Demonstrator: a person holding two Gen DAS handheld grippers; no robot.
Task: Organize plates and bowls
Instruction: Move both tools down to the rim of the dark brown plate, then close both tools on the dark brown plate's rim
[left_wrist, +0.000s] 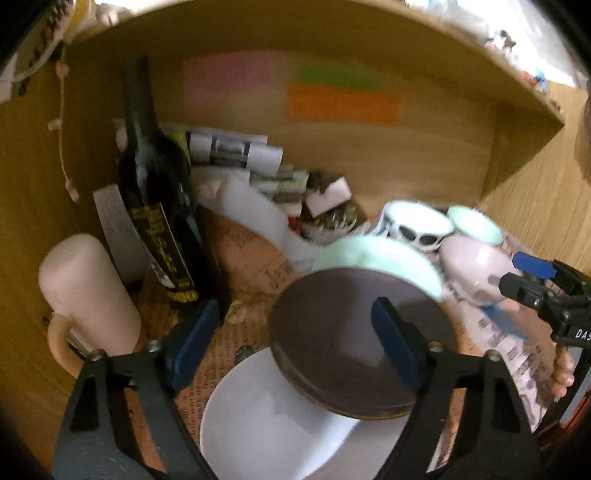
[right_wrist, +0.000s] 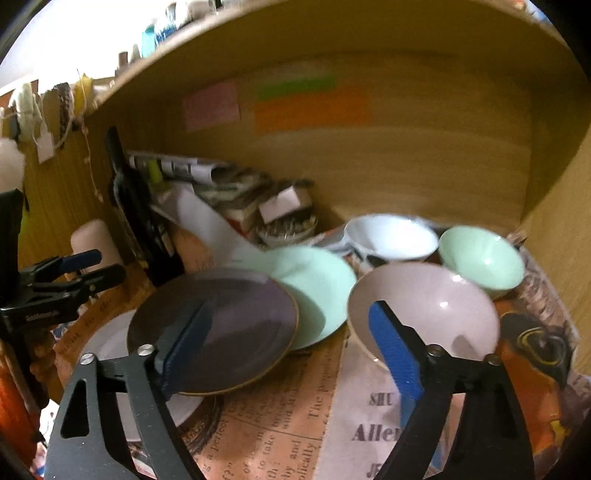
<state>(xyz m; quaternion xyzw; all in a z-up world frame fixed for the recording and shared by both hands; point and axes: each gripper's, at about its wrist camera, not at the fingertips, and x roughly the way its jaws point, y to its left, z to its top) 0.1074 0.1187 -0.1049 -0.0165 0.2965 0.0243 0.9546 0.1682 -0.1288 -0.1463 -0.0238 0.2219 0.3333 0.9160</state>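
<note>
Brown plate (left_wrist: 354, 332) overlaps white plate (left_wrist: 273, 417) and mint plate (right_wrist: 314, 288); left gripper (left_wrist: 295, 343) fingers spread, right gripper (right_wrist: 291, 354) released, seemingly touching nothing.

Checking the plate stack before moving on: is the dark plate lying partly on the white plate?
Yes, the dark plate overlaps the white plate.

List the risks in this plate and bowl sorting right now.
1. The dark plate sits tilted, overlapping both the white plate and the mint plate; a nudge could make it slide or clatter.
2. The pink bowl stands close to the white bowl and the mint bowl; lifting it with the open right gripper may knock them.
3. The open left gripper works near the tall dark bottle, which might topple.
</note>
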